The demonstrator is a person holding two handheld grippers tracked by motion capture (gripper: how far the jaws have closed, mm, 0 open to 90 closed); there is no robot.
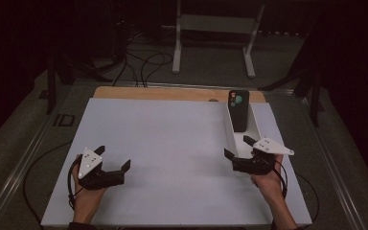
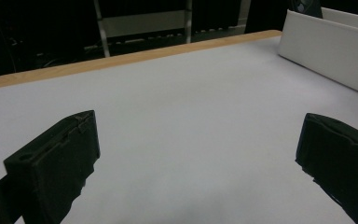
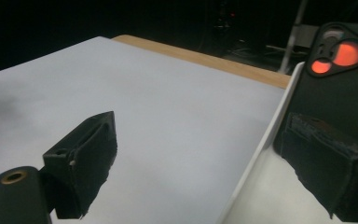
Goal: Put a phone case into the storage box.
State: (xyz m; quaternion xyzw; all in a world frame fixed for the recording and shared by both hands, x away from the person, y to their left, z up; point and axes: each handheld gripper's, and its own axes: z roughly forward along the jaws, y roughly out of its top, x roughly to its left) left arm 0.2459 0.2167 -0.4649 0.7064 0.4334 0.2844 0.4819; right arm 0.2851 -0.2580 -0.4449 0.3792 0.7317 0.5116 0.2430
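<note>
High view: left gripper [image 1: 112,160], jaws wide and empty, over the open white table sheet [image 1: 172,143] with its wooden far edge [image 1: 172,93]; right gripper [image 1: 239,147], jaws wide, straddling the near wall of the white tray [image 1: 256,124] holding an upright dark phone [image 1: 238,110].

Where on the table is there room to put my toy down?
Lots of room: the white board is bare between the left gripper and the right gripper, back to the wooden edge. It is crowded on the right, where the white tray holds the black phone.
</note>
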